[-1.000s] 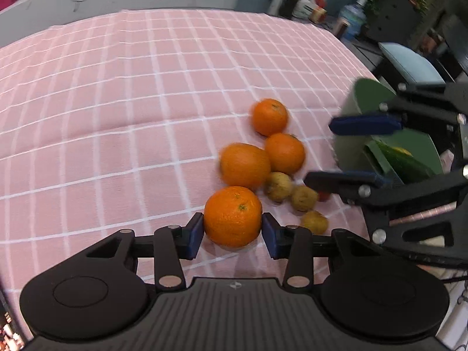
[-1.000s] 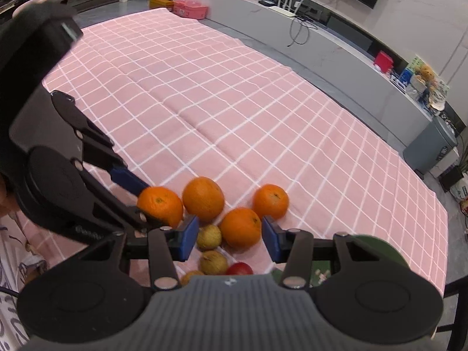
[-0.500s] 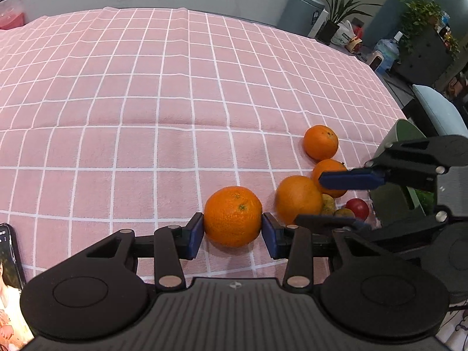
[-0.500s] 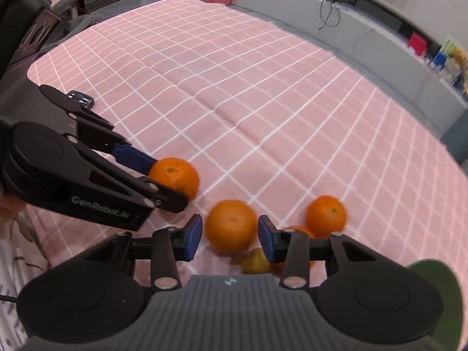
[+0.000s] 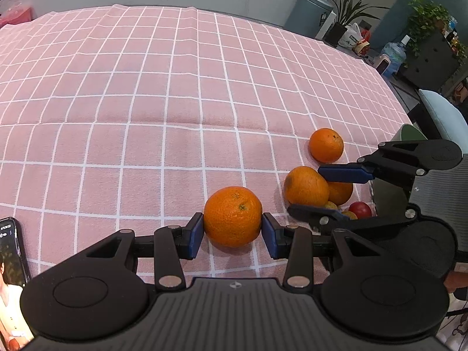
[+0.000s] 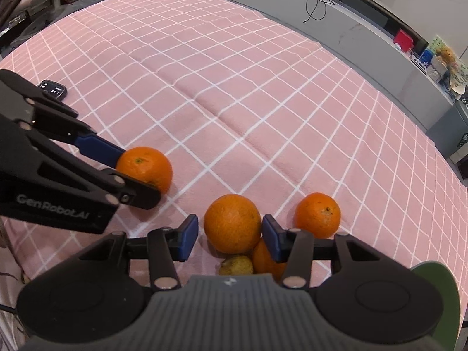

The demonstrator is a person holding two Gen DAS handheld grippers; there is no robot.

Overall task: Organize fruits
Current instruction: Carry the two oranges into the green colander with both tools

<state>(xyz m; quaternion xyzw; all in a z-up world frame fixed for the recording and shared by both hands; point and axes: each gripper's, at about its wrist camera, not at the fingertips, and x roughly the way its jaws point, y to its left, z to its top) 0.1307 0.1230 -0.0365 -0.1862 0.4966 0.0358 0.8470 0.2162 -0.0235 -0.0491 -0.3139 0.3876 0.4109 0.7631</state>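
Two tools work at the near right corner of the worktop [image 5: 146,102], which is covered by a pink checked cloth. Left tool [image 5: 232,235]: pads pressed on both sides of an orange [image 5: 232,216] that sits low over the cloth, apart from the other fruit. Right tool [image 6: 229,239]: jaws have just been closing around a second orange [image 6: 232,222]; the right pad is at its skin, a sliver of gap shows at the left pad, so no grip confirmed. Behind and beside that fruit lie a third orange [image 6: 317,215], a fourth partly hidden under the right pad, a small yellowish fruit [image 6: 237,264] and a red fruit [image 5: 360,209], all bunched close to the worktop's right edge next to a green container [image 6: 435,280]. A phone [image 5: 11,263] lies at the near left edge. Cloth ahead and to the left is open across to the far edge.
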